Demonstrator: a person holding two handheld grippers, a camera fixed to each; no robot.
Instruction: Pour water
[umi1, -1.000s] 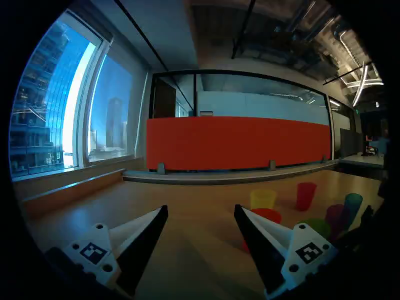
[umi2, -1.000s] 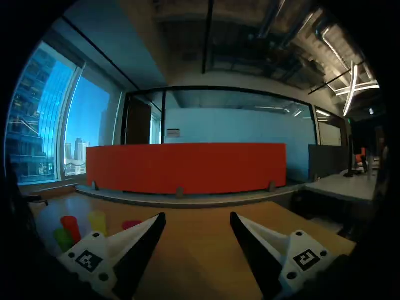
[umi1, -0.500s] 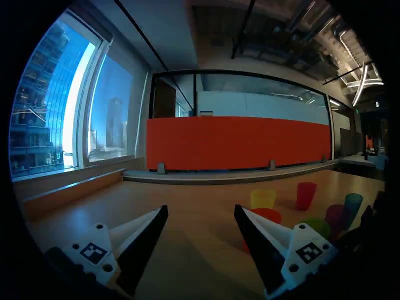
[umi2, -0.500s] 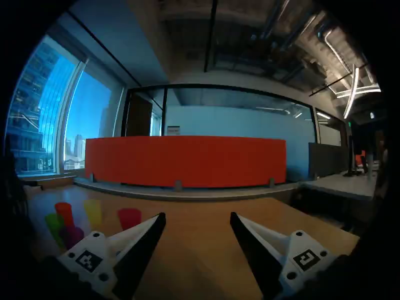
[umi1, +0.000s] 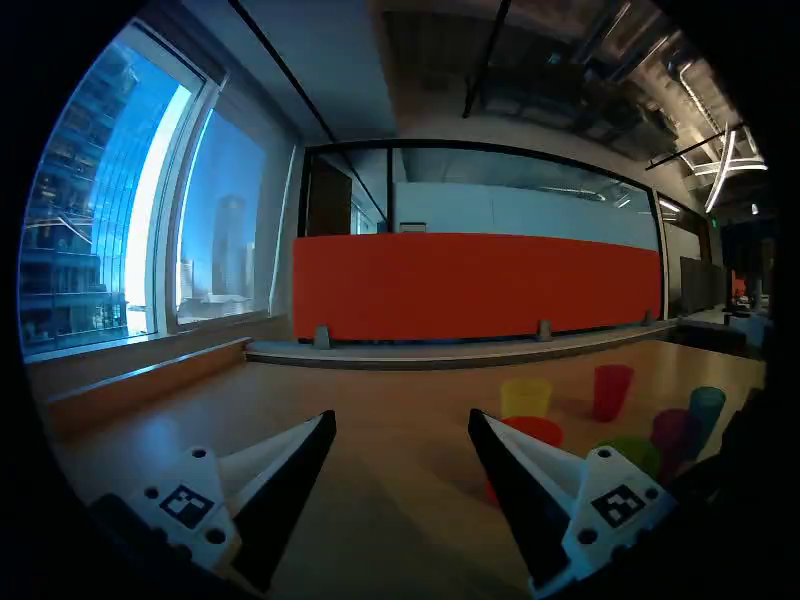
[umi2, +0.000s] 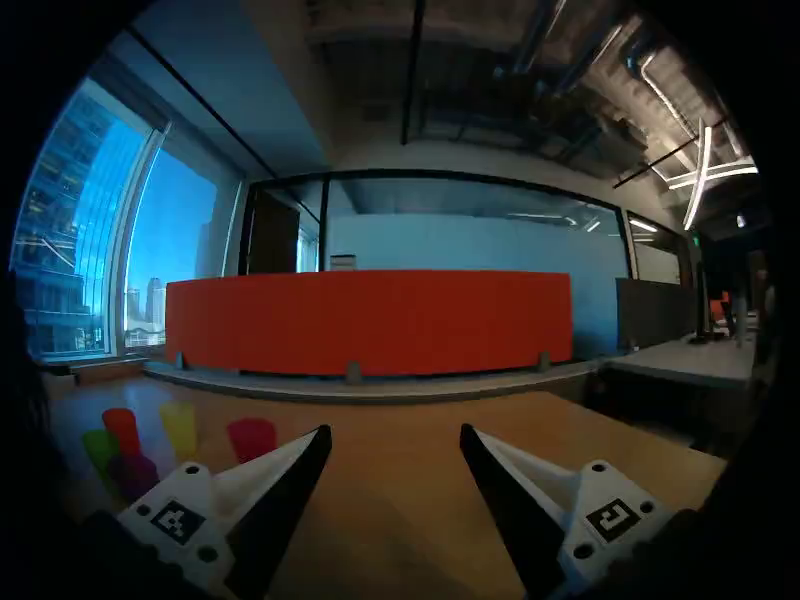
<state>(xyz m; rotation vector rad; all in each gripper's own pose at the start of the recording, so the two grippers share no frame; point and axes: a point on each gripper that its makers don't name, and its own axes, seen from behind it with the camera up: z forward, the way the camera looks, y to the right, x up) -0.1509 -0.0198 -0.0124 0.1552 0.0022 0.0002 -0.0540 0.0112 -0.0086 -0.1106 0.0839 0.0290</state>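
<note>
The left tongs (umi1: 400, 415) stand spread, their two white fingers with black inner faces well apart and bare wood between them, low over a light wooden bench (umi1: 400, 490). Each finger carries a square black-and-white coded marker (umi1: 187, 505), which is a pattern, not lettering.

Right of these tongs, toward the bench's right edge, a cluster of plastic cups stands upright, mouths up. A yellow translucent plastic cup (umi1: 526, 397) and a red translucent plastic cup (umi1: 612, 390) are nearest the far edge. An orange-red plastic cup (umi1: 540, 430) is closer in, partly hidden behind one finger. A green plastic cup (umi1: 630, 452), a purple plastic cup (umi1: 675, 432) and a teal plastic cup (umi1: 706, 405) follow toward the right edge. From this low angle I cannot tell whether any cup holds water.

A long orange-red divider panel (umi1: 475, 285) runs along the bench's far edge, and tall windows (umi1: 100, 240) lie past the left edge.

The right tongs (umi2: 395, 430) are likewise spread over bare wood. In the right gripper view, cups stand at the bench's left side. The green cup (umi2: 100, 446), a reddish cup (umi2: 124, 430) and the purple cup (umi2: 133, 470) are bunched together. The yellow cup (umi2: 181, 428) and a pink-red cup (umi2: 251, 438) stand just beside them, toward the tongs. Their contents cannot be made out here either.

A small white sign (umi2: 343, 262) on the glass wall behind the panel is too small to read. A second, pale grey bench (umi2: 690, 362) lies beyond the right edge.
</note>
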